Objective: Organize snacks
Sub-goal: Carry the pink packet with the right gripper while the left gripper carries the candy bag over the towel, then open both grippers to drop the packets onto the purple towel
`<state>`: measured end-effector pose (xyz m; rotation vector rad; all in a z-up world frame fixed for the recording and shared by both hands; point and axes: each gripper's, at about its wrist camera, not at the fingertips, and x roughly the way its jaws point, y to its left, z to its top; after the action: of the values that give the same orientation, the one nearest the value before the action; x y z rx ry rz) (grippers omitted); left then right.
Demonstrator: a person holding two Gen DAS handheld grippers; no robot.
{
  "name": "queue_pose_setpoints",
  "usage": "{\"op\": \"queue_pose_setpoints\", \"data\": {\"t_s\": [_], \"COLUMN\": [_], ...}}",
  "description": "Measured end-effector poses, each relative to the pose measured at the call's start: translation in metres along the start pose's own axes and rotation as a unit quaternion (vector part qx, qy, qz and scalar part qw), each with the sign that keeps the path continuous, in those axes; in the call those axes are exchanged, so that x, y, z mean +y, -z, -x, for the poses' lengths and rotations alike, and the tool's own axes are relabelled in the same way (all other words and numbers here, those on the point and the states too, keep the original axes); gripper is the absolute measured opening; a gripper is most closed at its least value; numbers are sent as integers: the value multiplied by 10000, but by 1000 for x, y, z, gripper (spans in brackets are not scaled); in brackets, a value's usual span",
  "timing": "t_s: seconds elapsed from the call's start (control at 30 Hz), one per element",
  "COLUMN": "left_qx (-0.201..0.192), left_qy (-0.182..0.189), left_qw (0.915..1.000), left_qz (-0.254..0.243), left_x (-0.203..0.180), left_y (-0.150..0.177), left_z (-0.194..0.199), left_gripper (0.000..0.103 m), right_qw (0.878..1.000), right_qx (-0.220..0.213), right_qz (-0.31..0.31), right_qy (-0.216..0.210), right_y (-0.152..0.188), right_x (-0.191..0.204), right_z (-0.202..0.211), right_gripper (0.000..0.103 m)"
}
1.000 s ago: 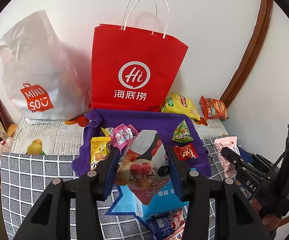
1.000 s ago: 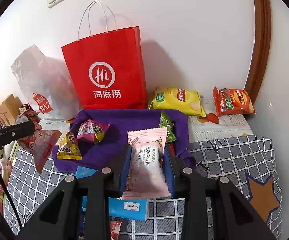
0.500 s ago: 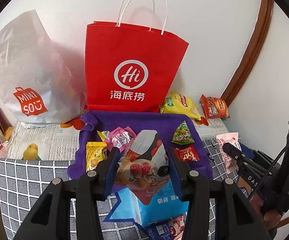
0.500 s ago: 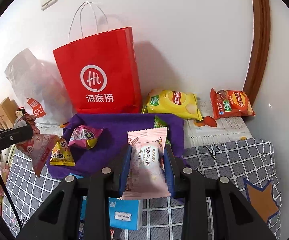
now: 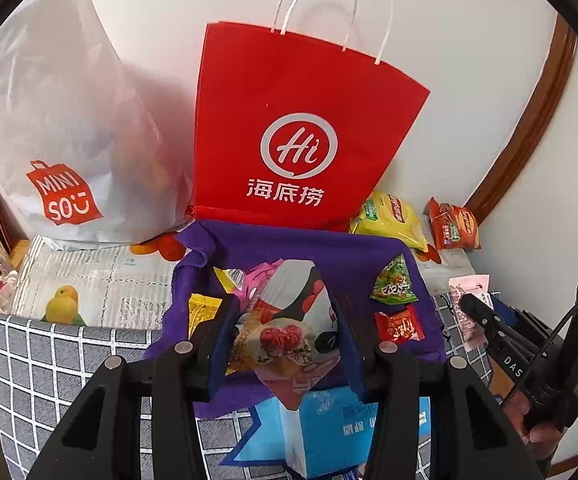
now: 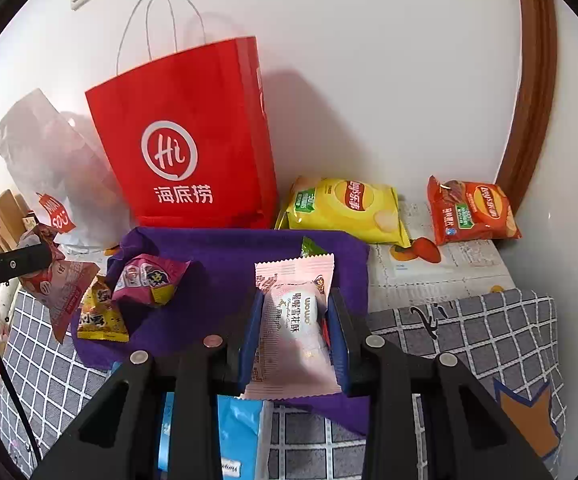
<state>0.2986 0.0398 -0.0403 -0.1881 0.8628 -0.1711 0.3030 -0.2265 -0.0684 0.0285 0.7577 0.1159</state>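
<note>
Snacks fill both views. In our left gripper (image 5: 285, 344) we pinch a crinkled white packet (image 5: 289, 320) printed with red fruit and a dark patch, its jaws pressed against both sides, the packet hanging above the purple cloth (image 5: 329, 252). In our right gripper (image 6: 293, 332) we hold a pale pink packet (image 6: 295, 320) with a zigzag top edge and Chinese lettering; the jaws squeeze it flat from both sides, also above the cloth.

On the cloth lie a green triangular packet (image 5: 394, 282), a small red packet (image 5: 399, 325), a yellow packet (image 6: 101, 316) and a pink-purple packet (image 6: 149, 280). Behind the cloth a red paper bag (image 5: 297, 136) stands against the wall, a white plastic bag (image 5: 61, 140) beside it. A yellow chip bag (image 6: 345, 208) and an orange chip bag (image 6: 469, 212) lie on the printed mat to the right. A blue box (image 5: 349, 428) sits on the grid-patterned tabletop (image 5: 49, 360) below the left gripper.

Compared with a second ago, the red paper bag and the cloth loom larger and sit lower in both views: we have come forward and down toward them. Both packets sit between the jaws just as they did, and the snacks on the cloth have kept their places
</note>
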Motion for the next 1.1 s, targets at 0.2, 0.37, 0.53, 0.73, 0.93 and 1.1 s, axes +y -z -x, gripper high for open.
{"op": "queue_pose_setpoints", "data": {"t_s": [0.2, 0.37, 0.53, 0.73, 0.93, 1.1], "left_qx": [176, 371, 540, 609, 638, 661], "left_qy": [34, 29, 23, 189, 335, 435], "left_qw": [9998, 9993, 9985, 9980, 9973, 9967], "left_qz": [-44, -51, -3, -35, -131, -183], "left_x": [-5, -4, 0, 2, -8, -16], "left_y": [-3, -2, -1, 0, -2, -2], "left_z": [-25, -49, -71, -87, -98, -105], "left_gripper": [45, 45, 45, 45, 46, 46], "right_qw": [9998, 9991, 9980, 9972, 9961, 9952], "right_qx": [185, 396, 592, 714, 851, 959], "right_qz": [37, 120, 186, 182, 204, 183], "right_qy": [-78, -113, -95, -108, -98, -75], "right_y": [0, 5, 7, 8, 9, 11], "right_x": [1, 3, 4, 6, 8, 6], "right_z": [-25, -49, -70, -90, -108, -113], "right_gripper": [32, 32, 32, 32, 32, 33]}}
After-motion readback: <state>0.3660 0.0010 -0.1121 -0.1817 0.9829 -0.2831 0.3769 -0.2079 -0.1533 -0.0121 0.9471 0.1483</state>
